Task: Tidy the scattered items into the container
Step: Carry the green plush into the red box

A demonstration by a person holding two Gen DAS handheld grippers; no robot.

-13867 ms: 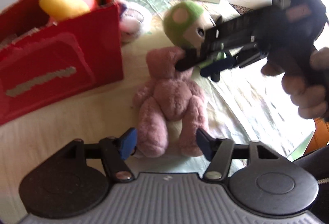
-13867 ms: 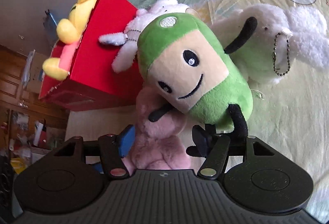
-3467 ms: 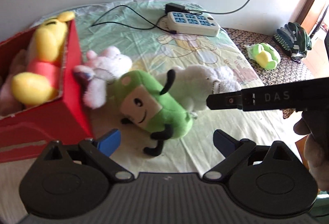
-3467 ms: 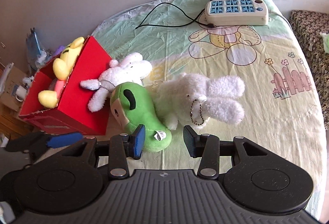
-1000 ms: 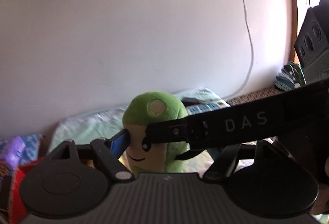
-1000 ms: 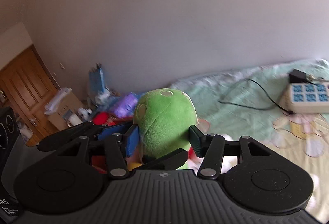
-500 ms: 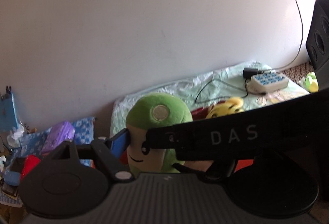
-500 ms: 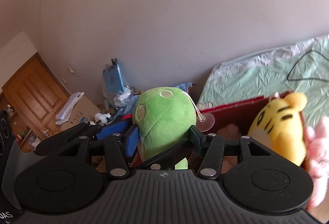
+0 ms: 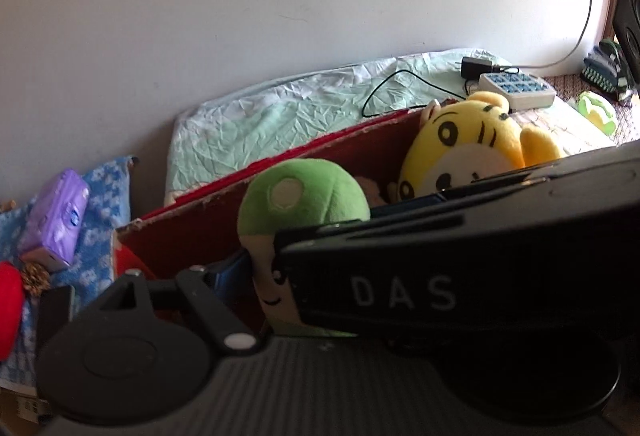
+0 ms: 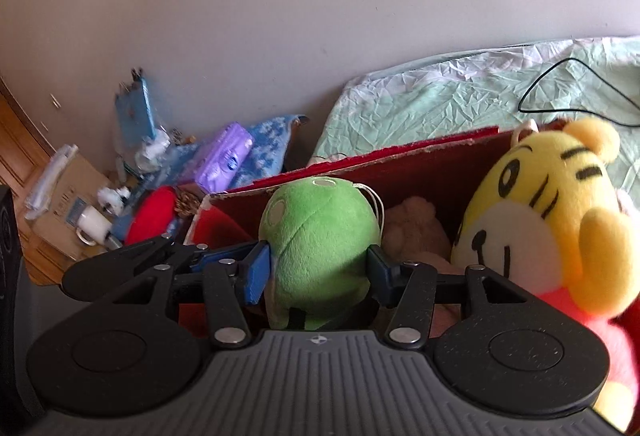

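The green plush toy (image 10: 320, 232) is held upright over the open red box (image 10: 400, 152), its lower half inside. My right gripper (image 10: 318, 270) is shut on its body, blue pads on both sides. My left gripper (image 9: 280, 268) grips it too; its left pad (image 9: 226, 272) presses the toy's face (image 9: 276, 276), and the right gripper's arm hides its right finger. The toy's green head (image 9: 304, 196) shows in the left wrist view above the box wall (image 9: 224, 204). A yellow tiger plush (image 10: 552, 220) and a brown plush (image 10: 412, 224) sit in the box.
A green sheet (image 9: 280, 104) covers the table behind the box. A power strip (image 9: 516, 86) with a black cable lies at the back right. Left of the table are a purple pack (image 10: 224, 156), a blue cloth (image 10: 268, 140) and a red object (image 10: 154, 212).
Both grippers have lowered the green plush from above the box rim down into the box, beside the yellow tiger. The grip on it has not changed.
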